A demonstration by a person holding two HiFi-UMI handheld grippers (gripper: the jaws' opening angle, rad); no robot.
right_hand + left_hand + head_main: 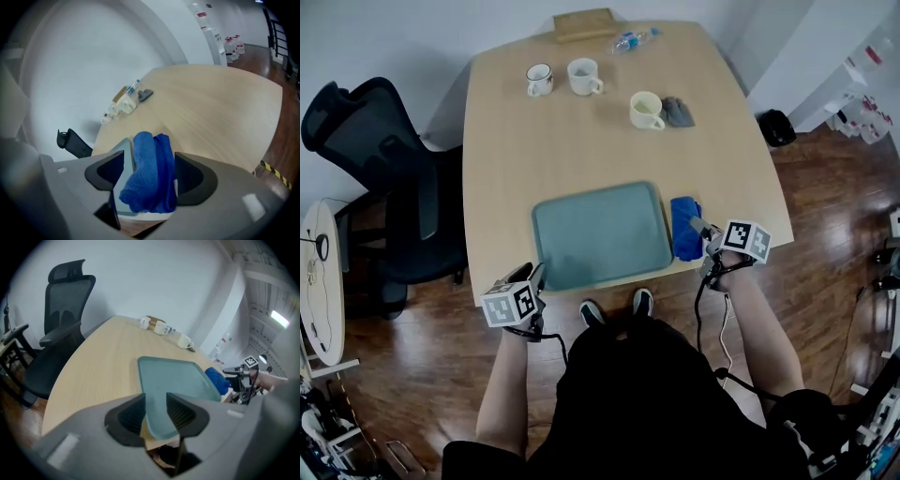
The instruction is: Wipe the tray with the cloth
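A teal tray [600,234] lies near the table's front edge, and a folded blue cloth [684,228] rests just right of it. My left gripper [534,273] is at the tray's front left corner. In the left gripper view the tray [173,376] runs away from the left gripper [156,411], whose jaws stand apart with that corner in the gap. My right gripper [701,230] is at the cloth's right side. In the right gripper view the cloth [147,154] lies between the spread jaws of the right gripper [151,176], with the tray's edge [129,150] beside it.
Three mugs [539,79] [584,76] [646,110], a grey object [679,112], a plastic bottle [630,40] and a wooden board [584,23] sit at the table's far end. A black office chair [384,178] stands left of the table. The person stands at the front edge.
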